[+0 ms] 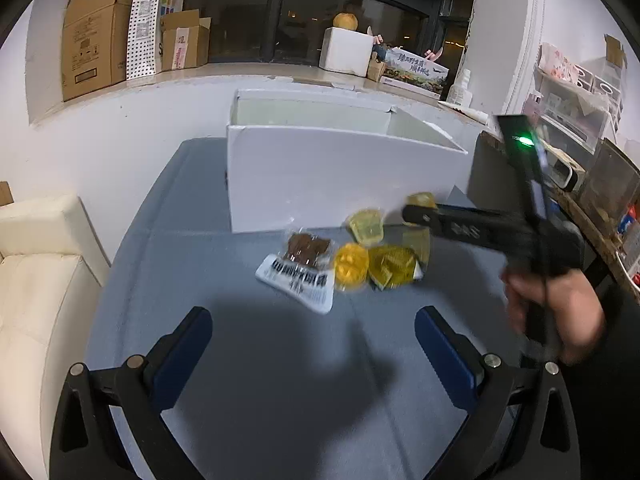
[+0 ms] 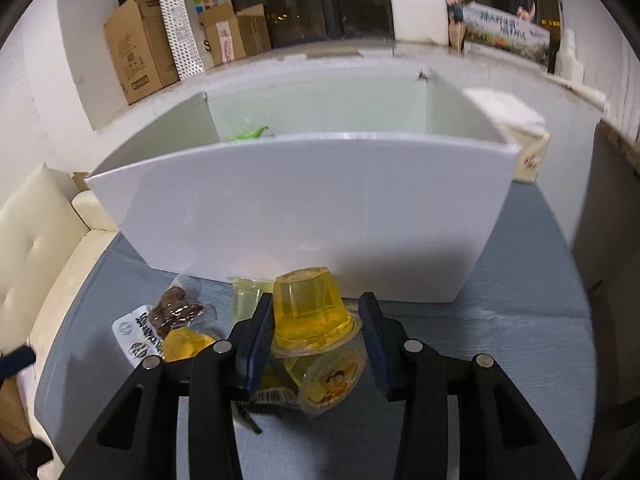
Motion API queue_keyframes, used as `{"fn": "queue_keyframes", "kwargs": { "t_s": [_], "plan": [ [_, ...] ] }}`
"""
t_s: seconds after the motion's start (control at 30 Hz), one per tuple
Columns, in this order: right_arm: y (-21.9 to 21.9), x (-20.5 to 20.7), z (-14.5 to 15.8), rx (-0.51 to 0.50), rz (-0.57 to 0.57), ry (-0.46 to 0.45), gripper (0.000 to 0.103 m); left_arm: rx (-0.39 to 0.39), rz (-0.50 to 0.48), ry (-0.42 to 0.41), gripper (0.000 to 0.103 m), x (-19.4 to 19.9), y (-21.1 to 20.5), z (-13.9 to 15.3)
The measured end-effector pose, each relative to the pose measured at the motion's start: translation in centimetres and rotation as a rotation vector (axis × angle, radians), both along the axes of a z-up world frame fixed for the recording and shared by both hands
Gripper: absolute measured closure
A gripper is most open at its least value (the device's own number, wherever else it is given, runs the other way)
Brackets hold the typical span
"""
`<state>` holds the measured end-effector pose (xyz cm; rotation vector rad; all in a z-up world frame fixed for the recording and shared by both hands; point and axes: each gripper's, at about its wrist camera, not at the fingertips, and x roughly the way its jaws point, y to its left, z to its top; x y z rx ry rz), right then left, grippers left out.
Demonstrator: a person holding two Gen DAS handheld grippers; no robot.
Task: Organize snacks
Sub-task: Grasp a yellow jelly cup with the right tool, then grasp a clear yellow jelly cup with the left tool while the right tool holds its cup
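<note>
Between the blue-padded fingers of your right gripper (image 2: 316,332), an upturned yellow plastic jelly cup (image 2: 308,304) is sitting, flat base up, rim flaring down. The left pad is pressing its side; the right pad seems to be standing just clear of the rim, so whether you are fully pinching it I cannot tell. Your left gripper (image 1: 314,338) is hanging spread wide and empty over the grey-blue table cloth (image 1: 248,360), farther from the pile. Around the cup, the other yellow jelly cups (image 1: 352,266) and the clear packet of brown dried snack (image 1: 306,250) are lying in a cluster. Directly beyond, the tall open white box (image 2: 304,208) is waiting, so the cup probably needs lifting up over its near wall.
</note>
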<state>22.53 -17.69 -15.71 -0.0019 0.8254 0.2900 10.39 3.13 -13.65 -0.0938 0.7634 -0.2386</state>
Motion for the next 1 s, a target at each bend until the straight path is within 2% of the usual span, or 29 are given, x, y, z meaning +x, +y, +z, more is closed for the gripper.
{"fn": "queue_keyframes", "kwargs": {
  "t_s": [0.1,0.33,0.63,0.9,0.93,1.0],
  "plan": [
    [-0.5,-1.7,1.1,-0.014,0.005,-0.039,0.057,-0.011,0.002,0.003,0.000,1.7,-0.9,0.2],
    [-4.1,-6.5,2.3,0.014,-0.025,-0.064,0.057,-0.002,-0.005,0.040,0.000,7.0,-5.0,-0.3],
    [-7.9,-10.0,2.5,0.033,-0.080,-0.075,0.057,0.135,0.020,0.057,0.000,13.0,-10.3,-1.8],
    [-9.8,-10.9,2.4,0.050,-0.096,-0.086,0.057,0.160,0.036,0.117,0.000,15.1,-11.4,-4.3],
    [-9.8,-11.0,2.4,0.051,-0.095,-0.085,0.057,0.152,0.039,0.117,0.003,15.2,-11.3,-4.5],
    [-9.8,-11.0,2.3,0.051,-0.091,-0.084,0.057,0.171,0.062,0.130,0.016,15.7,-11.0,-5.0]
  ]
}}
